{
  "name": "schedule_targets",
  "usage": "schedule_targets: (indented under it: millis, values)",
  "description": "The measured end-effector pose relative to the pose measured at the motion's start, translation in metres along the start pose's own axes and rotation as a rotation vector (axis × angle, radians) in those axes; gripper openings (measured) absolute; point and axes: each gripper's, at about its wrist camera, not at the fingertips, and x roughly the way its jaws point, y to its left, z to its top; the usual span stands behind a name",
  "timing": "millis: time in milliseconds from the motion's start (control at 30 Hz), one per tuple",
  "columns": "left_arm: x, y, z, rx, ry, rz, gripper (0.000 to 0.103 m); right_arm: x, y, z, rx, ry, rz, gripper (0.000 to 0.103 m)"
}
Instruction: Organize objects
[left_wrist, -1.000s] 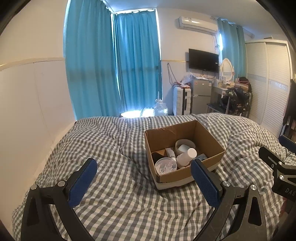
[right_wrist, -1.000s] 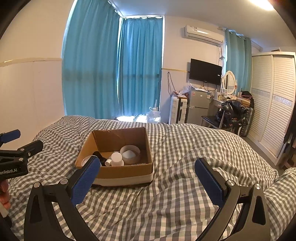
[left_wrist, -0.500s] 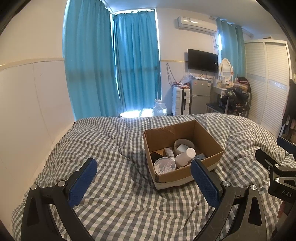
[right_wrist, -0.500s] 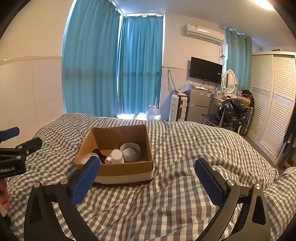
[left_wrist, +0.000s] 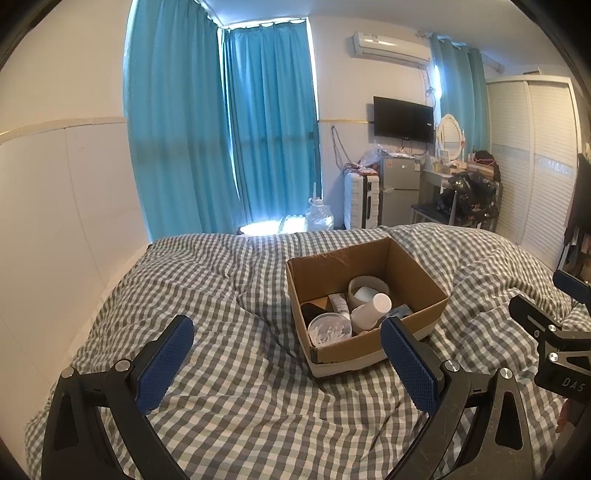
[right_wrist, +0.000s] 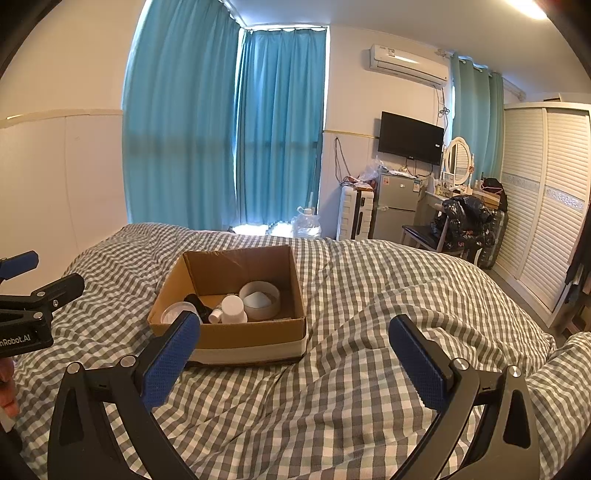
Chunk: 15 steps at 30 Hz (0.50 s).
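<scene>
Open quilt (right_wrist: 351, 295) surrounds the box (right_wrist: 236, 332); its top unobstructed.

Cardboard box (left_wrist: 369, 295) sits on the bed (left_wrist: 221, 332); jar (left_wrist: 330, 328), bottle (left_wrist: 370, 312), tape roll (left_wrist: 367, 290) inside. Curtains (left_wrist: 229, 140) behind bed, wardrobe (left_wrist: 535, 166) to the right.

I see a grey-and-white checked duvet (left_wrist: 229, 369), a brown cardboard box (left_wrist: 369, 345), teal curtains (right_wrist: 229, 140), and blue gripper pads (right_wrist: 170, 360).
</scene>
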Motion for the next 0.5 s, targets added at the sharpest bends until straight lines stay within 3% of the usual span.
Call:
schedule_targets:
  millis: [500]
  values:
    - [0.0016, 0.0049, -0.0016, -0.012, -0.004, 0.024, 0.103, 0.0038, 0.0062, -0.0026, -0.027, 0.011, -0.007, 0.103]
